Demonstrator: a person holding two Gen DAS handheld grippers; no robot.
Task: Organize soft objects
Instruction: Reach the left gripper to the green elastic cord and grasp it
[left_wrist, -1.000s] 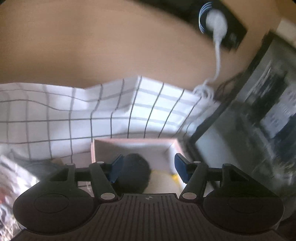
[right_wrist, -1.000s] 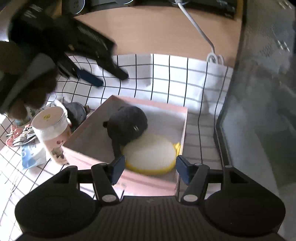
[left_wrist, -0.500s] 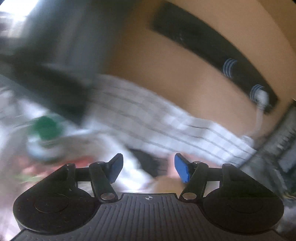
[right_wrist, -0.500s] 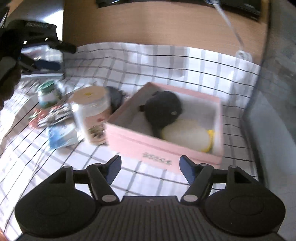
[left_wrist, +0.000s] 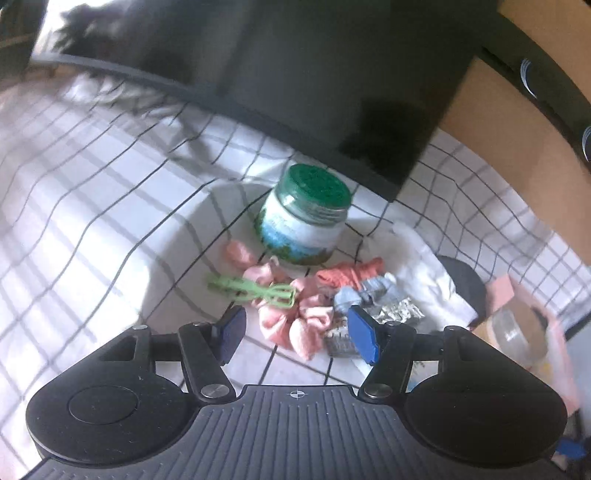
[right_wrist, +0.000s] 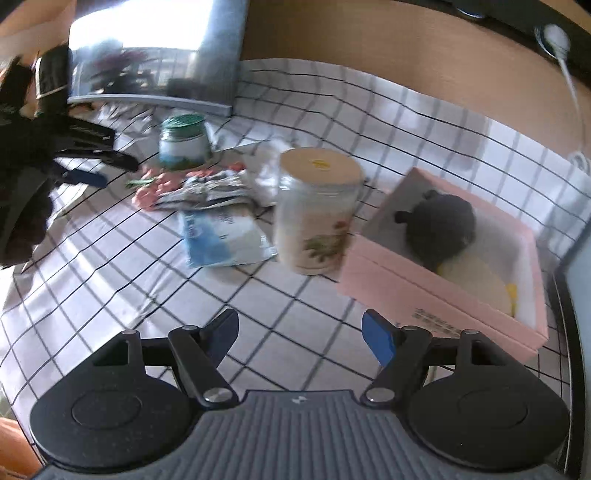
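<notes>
Pink crumpled cloth (left_wrist: 295, 317) lies on the checked tablecloth just beyond my left gripper (left_wrist: 299, 332), which is open and holds nothing. An orange cloth (left_wrist: 351, 273) and a grey-blue cloth (left_wrist: 369, 291) lie beside it, and a dark soft thing (left_wrist: 465, 280) sits farther right. In the right wrist view the pink box (right_wrist: 424, 291) holds a black plush (right_wrist: 439, 225) and a white-and-yellow round cushion (right_wrist: 476, 280). My right gripper (right_wrist: 299, 336) hangs over bare tablecloth left of the box, its jaws opening with nothing between them. The left gripper (right_wrist: 107, 170) shows there at far left.
A green-lidded jar (left_wrist: 306, 218) stands behind the cloths, with a green clip (left_wrist: 255, 290) and a foil packet (left_wrist: 395, 314) among them. A tall cream-lidded jar (right_wrist: 317, 210) stands against the box, next to a blue-and-white packet (right_wrist: 225, 236). A dark screen (left_wrist: 332, 92) rises at the back.
My left gripper has swung left from over the pink box to the pile of cloths by the green jar. The right gripper has drawn back from the box, turned left, and its jaws have widened.
</notes>
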